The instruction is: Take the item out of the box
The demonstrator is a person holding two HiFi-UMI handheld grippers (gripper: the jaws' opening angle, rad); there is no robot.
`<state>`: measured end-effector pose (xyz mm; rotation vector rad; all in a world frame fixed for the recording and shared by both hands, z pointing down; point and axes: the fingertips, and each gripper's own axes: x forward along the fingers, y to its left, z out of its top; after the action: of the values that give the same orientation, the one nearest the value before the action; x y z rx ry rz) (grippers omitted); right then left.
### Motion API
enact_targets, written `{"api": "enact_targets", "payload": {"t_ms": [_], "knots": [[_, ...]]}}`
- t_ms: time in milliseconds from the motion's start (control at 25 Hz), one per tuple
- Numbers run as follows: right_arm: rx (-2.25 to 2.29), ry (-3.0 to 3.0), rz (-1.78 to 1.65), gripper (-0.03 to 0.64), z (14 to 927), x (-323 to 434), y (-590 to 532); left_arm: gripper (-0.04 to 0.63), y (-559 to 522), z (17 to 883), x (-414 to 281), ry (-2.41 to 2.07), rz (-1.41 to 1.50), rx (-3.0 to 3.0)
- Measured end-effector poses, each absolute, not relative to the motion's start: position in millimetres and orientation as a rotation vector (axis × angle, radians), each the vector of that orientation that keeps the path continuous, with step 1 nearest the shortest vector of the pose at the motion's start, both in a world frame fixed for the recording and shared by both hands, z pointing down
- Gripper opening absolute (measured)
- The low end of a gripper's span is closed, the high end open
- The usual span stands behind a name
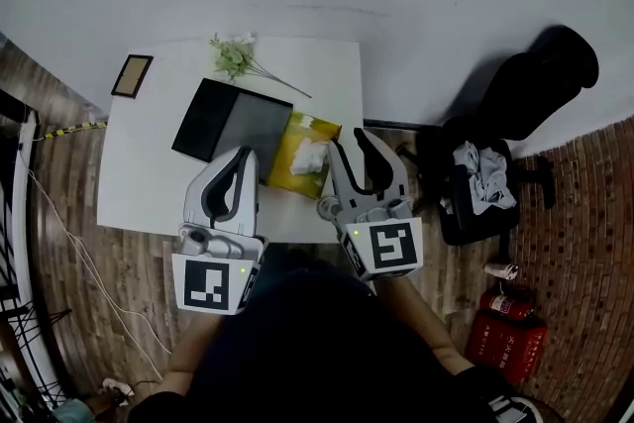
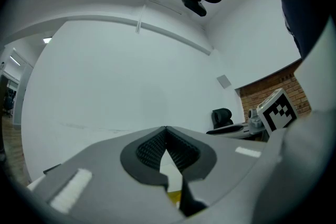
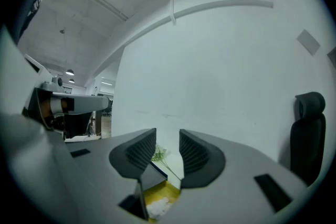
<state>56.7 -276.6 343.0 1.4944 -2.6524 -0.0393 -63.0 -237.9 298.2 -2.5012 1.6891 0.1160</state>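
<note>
An open box with a yellow lining (image 1: 289,150) sits at the near right of the white table (image 1: 149,163), and a crumpled white item (image 1: 309,157) lies inside it. A flat black and grey panel (image 1: 233,122) lies against its left side. My left gripper (image 1: 243,156) hovers just left of the box with its jaws shut (image 2: 166,131) and nothing between them. My right gripper (image 1: 352,146) hangs at the box's right edge, open and empty (image 3: 168,147). In the right gripper view, the yellow box (image 3: 157,194) and the white item (image 3: 157,208) show below the jaws.
A green sprig (image 1: 233,57) lies at the table's far edge and a small brown framed card (image 1: 131,75) at its far left corner. A black chair with cloth on it (image 1: 480,175) stands right of the table. Red fire extinguishers (image 1: 510,332) lie on the wooden floor.
</note>
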Motion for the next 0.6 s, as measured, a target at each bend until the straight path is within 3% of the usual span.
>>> {"api": "enact_targets", "payload": {"t_ms": [600], "knots": [[1.427, -2.567, 0.059, 0.14, 393.0, 41.6, -299.3, 0.009, -269.0, 333.2, -67.2, 1.68, -0.049, -2.654]]}}
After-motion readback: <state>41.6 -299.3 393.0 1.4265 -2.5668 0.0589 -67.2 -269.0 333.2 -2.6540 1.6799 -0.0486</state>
